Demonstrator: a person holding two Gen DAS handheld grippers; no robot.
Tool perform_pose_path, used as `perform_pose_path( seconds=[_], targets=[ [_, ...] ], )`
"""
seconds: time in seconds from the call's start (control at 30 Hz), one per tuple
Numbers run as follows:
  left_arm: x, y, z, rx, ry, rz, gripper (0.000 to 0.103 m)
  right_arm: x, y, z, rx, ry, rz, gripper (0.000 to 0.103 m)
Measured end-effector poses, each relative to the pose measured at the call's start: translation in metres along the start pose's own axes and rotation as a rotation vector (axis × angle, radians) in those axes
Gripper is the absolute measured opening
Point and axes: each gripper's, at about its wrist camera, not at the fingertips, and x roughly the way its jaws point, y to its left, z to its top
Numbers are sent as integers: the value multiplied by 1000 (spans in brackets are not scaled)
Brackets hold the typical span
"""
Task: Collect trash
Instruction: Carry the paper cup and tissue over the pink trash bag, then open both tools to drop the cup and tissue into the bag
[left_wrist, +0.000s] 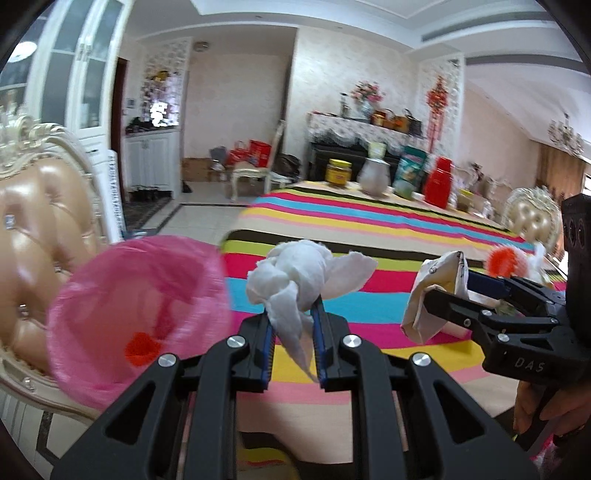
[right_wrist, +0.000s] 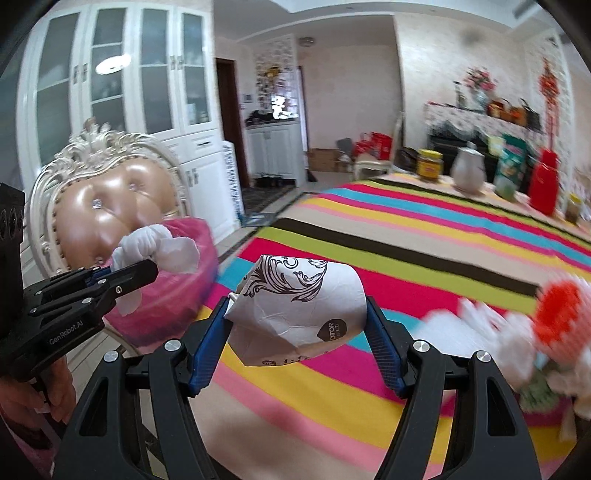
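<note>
White tissue (left_wrist: 295, 280), crumpled into a wad, sits clamped between the blue pads of the left gripper (left_wrist: 293, 314); jaws nearly together, a tail of tissue hanging down between them. In the left wrist view the wad is at centre, above the near edge of the striped tablecloth (left_wrist: 369, 229).

Pink bin bag (left_wrist: 140, 306), mouth open, lies at 9 o'clock from the tissue, just off the table's left corner, in front of the tufted chair (left_wrist: 40, 206). Something red-orange shows inside it near the bottom. Exact gap between tissue and bag rim: cannot tell, picture is blurred.

Right gripper (right_wrist: 297, 325) at 3 o'clock from the tissue, jaws set wide and pressing on both sides of a crumpled paper cup (right_wrist: 295, 299) with black scroll print. Cup is held clear of the cloth.

Blurred red and white knitted thing (right_wrist: 554, 317) at 3 o'clock from the cup, near the table's right edge.

Middle of the cloth is bare. Far edge, 12 to 1 o'clock: yellow jar (left_wrist: 338, 171), pale jug (left_wrist: 375, 177), red canister (left_wrist: 439, 181) in a row. Beyond the left corner, tiled floor (left_wrist: 207, 210) is open toward the white cabinet (right_wrist: 122, 81).
</note>
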Motion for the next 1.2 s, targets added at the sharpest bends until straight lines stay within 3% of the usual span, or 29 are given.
perform_pose_path(
  seconds=[0.27, 0.43, 0.87, 0.9, 0.93, 1.0, 1.1, 1.2],
  targets=[
    [-18, 70, 12, -51, -29, 125, 18, 38, 53, 32, -90, -15, 141, 68],
    [-9, 107, 15, -82, -9, 191, 18, 63, 80, 48, -136, -20, 205, 68],
    [25, 167, 6, -176, 19, 263, 24, 133, 127, 73, -173, 21, 302, 70],
    [28, 171, 6, -180, 21, 284, 38, 138, 129, 73, -176, 17, 319, 76],
    [29, 174, 5, -189, 22, 303, 60, 142, 129, 73, -177, 19, 331, 85],
    [23, 180, 3, -230, -12, 338, 77, 144, 127, 73, -168, 13, 329, 85],
    [14, 182, 1, -246, -29, 378, 85, 137, 117, 72, -142, 10, 325, 85],
    [4, 179, -2, -263, -46, 415, 98, 121, 106, 69, -132, 1, 311, 85]
  ],
)
